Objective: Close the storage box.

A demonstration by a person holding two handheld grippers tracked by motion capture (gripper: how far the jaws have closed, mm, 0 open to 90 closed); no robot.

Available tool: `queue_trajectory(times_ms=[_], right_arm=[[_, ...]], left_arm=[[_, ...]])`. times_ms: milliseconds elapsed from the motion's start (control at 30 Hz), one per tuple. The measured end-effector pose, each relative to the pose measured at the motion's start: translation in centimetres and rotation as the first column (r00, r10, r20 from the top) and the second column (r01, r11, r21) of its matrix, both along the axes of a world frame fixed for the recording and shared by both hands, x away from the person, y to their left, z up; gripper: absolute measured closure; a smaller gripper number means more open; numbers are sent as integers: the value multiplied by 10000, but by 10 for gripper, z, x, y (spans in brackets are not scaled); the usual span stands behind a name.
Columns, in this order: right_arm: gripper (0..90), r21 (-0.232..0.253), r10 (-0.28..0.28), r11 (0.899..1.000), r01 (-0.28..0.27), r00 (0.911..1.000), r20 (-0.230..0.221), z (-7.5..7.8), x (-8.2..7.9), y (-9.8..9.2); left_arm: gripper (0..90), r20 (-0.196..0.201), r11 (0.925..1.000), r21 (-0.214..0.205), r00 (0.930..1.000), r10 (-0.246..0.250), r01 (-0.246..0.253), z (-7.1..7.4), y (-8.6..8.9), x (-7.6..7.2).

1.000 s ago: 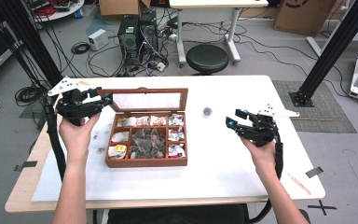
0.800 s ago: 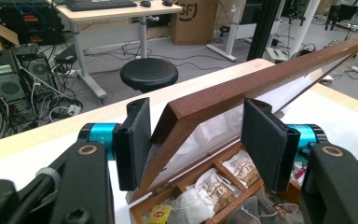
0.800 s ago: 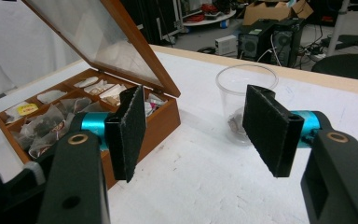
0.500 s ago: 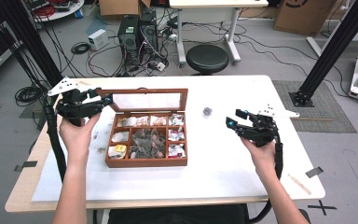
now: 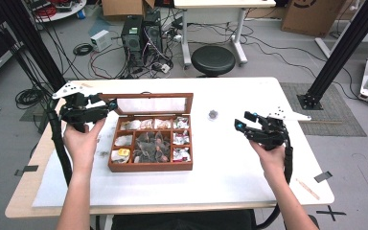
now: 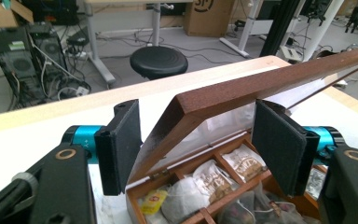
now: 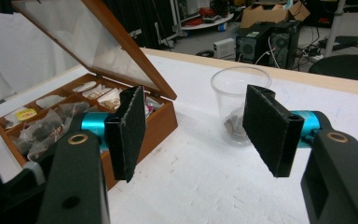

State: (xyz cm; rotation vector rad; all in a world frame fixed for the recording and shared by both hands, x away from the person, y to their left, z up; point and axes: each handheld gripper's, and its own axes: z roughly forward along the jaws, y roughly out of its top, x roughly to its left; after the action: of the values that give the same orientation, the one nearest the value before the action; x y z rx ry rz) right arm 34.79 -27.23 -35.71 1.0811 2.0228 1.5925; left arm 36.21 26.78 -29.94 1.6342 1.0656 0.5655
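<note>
A wooden tea box (image 5: pixel 149 166) with several compartments of tea bags (image 5: pixel 151 147) sits left of the table's middle. Its glass lid (image 5: pixel 153 103) stands raised at the back. My left gripper (image 5: pixel 109 105) is at the lid's left corner. In the left gripper view, the lid's wooden frame (image 6: pixel 261 84) runs between the pads of the left gripper (image 6: pixel 198 135), whose jaws have just been opening and stand off it. My right gripper (image 5: pixel 241 122) hovers open and empty to the right. In the right gripper view, the right gripper (image 7: pixel 198 126) faces a clear plastic cup (image 7: pixel 237 105) with something dark at its bottom.
The cup (image 5: pixel 213 114) stands on the white table (image 5: pixel 230 187) between the box and my right hand. A black stool (image 5: pixel 213 60), computer towers (image 5: pixel 141 36) and loose cables lie on the floor beyond the far edge. A black frame post (image 5: pixel 338 52) rises at the right.
The left gripper's jaws have spread apart around the lid's corner. The lid stays raised. Neither hand has shifted, and the right gripper looks the same.
</note>
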Motion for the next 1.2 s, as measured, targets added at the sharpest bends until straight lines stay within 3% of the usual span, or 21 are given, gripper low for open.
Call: queue_trajectory(times_ms=[233, 533, 667, 833, 1200], right_arm=[[400, 124, -77, 9999, 76, 9999, 89, 2, -2, -1], [402, 143, -283, 9995, 279, 9993, 235, 3, -4, -2], [403, 172, -385, 9991, 381, 9989, 271, 2, -4, -3], [403, 179, -443, 9989, 438, 9985, 330, 2, -4, -3], [406, 210, -628, 9979, 620, 9972, 417, 1, -5, -5]], left_arm=[[333, -307, 9998, -68, 9994, 176, -178, -4, -1, -5], [336, -290, 9995, -276, 9994, 173, -181, -12, 1, -16], [337, -395, 9976, -692, 9992, 56, -83, -18, 3, -20], [348, -593, 9985, -541, 9982, 45, -78, -22, 2, -22], [368, -551, 9986, -527, 9985, 9, -38, -32, 0, -33]])
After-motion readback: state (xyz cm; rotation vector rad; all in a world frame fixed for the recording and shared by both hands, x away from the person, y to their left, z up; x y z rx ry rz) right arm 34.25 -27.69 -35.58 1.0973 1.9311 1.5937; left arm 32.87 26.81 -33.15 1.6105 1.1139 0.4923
